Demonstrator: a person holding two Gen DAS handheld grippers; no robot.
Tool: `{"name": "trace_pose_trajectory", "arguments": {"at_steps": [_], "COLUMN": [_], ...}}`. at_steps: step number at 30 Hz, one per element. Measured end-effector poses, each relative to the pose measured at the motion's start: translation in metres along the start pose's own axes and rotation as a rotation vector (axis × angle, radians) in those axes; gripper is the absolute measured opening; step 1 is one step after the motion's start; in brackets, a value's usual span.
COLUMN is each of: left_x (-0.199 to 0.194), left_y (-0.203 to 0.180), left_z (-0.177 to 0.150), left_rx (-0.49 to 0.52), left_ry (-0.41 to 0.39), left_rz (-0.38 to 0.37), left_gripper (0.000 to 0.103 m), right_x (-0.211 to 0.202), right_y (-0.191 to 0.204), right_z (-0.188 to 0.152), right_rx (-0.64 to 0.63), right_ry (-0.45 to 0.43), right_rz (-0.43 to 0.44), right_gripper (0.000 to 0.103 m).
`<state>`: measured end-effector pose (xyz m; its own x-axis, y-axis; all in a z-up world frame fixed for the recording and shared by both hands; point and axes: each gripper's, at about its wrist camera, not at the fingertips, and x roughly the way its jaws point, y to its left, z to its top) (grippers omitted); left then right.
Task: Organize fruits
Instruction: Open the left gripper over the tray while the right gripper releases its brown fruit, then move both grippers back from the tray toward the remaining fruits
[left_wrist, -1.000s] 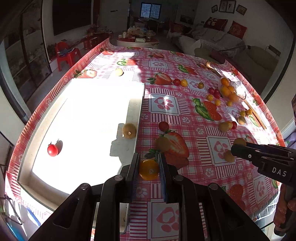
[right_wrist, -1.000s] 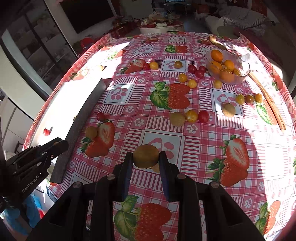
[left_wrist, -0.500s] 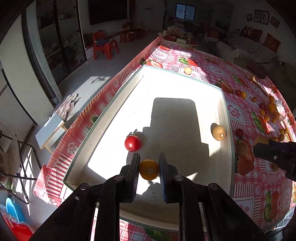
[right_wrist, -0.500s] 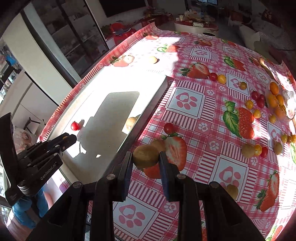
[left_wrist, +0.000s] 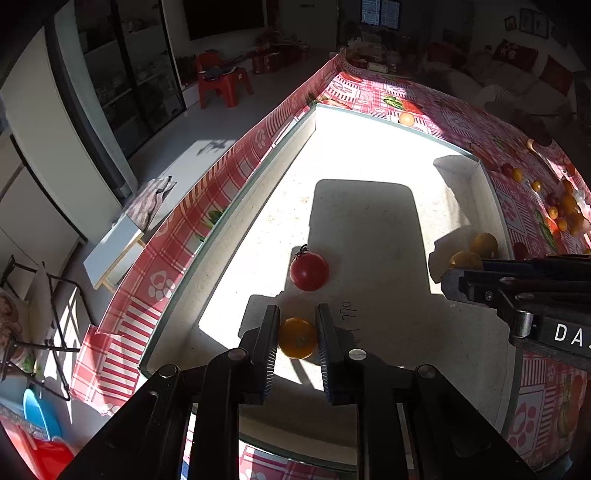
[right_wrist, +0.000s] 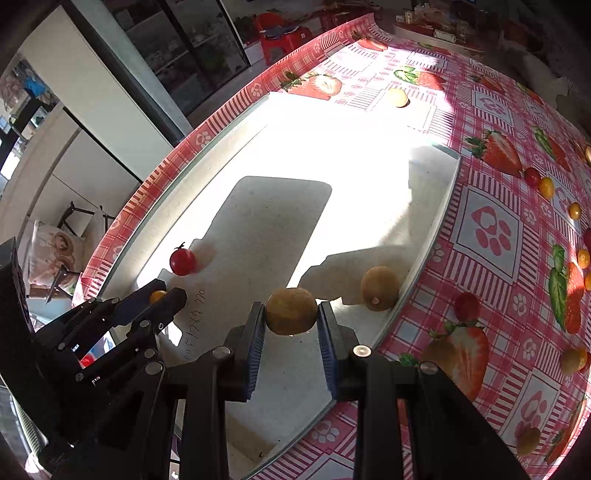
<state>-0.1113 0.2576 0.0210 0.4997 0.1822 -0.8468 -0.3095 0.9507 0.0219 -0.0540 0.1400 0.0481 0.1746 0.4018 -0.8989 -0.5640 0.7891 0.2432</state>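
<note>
My left gripper (left_wrist: 297, 338) is shut on an orange cherry tomato (left_wrist: 297, 338) low over the near end of the white tray (left_wrist: 221, 229), just short of a red tomato (left_wrist: 309, 271). My right gripper (right_wrist: 291, 312) is shut on a brown kiwi (right_wrist: 291, 311) over the tray's right side, next to a second kiwi (right_wrist: 379, 288) lying by the tray's right wall. The right gripper shows at the right in the left wrist view (left_wrist: 458, 273). The left gripper shows at the left in the right wrist view (right_wrist: 166, 295).
The tray (right_wrist: 436, 221) lies on a red checked strawberry tablecloth (right_wrist: 491, 229). Several small red and yellow fruits (right_wrist: 539, 182) are scattered on the cloth to the right. A pale fruit (right_wrist: 397, 98) lies beyond the tray's far edge. The table edge drops off at the left.
Both grippers moved left and forward over the tray with their fruits. The left one has come down close to the red tomato; the right one now hovers beside the lying kiwi.
</note>
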Motion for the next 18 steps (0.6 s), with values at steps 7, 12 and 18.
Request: {"name": "trace_pose_trajectory", "arguments": {"at_steps": [7,12,18], "left_x": [0.000,-0.001,-0.010], "left_y": [-0.002,-0.001,-0.001], "left_z": [0.000,-0.001,-0.003], "left_rx": [0.022,0.004,0.007], "left_ry": [-0.013,-0.025,-0.065], "left_rz": [0.018,0.031,0.042], "left_gripper": [0.022,0.072,0.086], "right_x": [0.017,0.014,-0.011], "right_y": [0.002,0.001,0.001], "right_z": [0.005,0.012,0.016], "right_rx": [-0.017,0.000,0.007], "right_ry": [0.024,0.028,-0.037], "right_rz": [-0.038,-0.023,-0.009], "right_gripper": [0.032,0.050,0.068]}}
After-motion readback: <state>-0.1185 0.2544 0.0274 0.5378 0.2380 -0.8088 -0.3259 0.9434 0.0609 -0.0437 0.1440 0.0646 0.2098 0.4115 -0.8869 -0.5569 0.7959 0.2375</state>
